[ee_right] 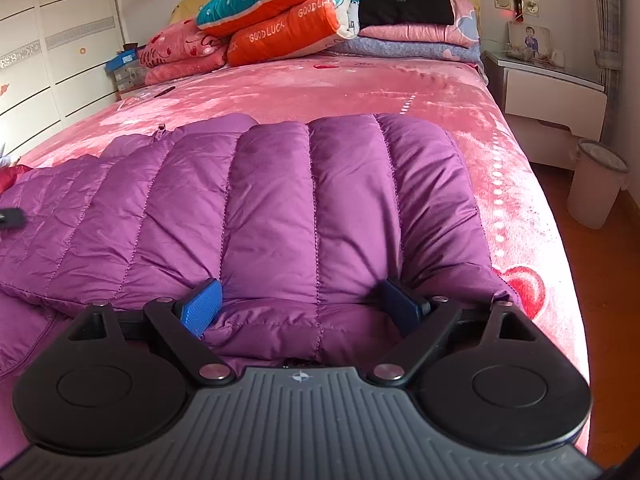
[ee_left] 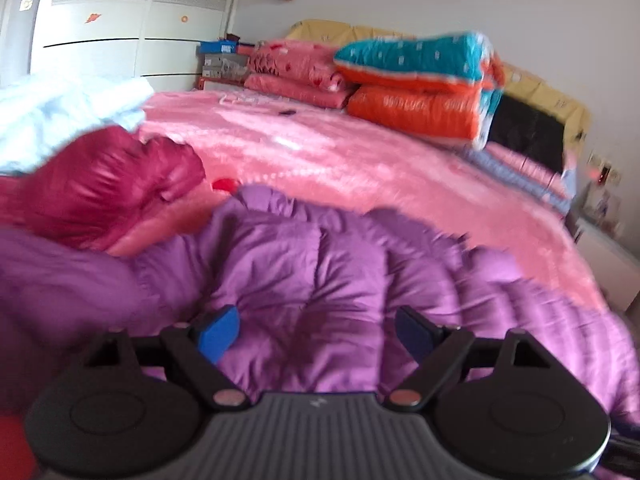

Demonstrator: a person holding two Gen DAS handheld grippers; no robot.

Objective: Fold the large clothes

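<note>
On the pink bed (ee_right: 360,88) lies the purple jacket (ee_right: 280,200). Left tool (ee_left: 316,330) hovers wide above its rumpled side — gripping nothing; right tool (ee_right: 302,306) spans the hem, wide. Next — pinch and fold over.

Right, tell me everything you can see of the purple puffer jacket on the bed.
The purple puffer jacket is quilted in puffy stitched channels, with a shiny, nylon-looking shell. It lies spread on the pink fleece bedspread, loosely rumpled toward the left, a zipper pull showing at its far edge. The right hand-held gripper straddles its near edge, both blue pads dug into the fabric; whether they pinch it is unclear. The left hand-held gripper hangs over it with jaws wide. A crimson garment lies against its left side.
</note>
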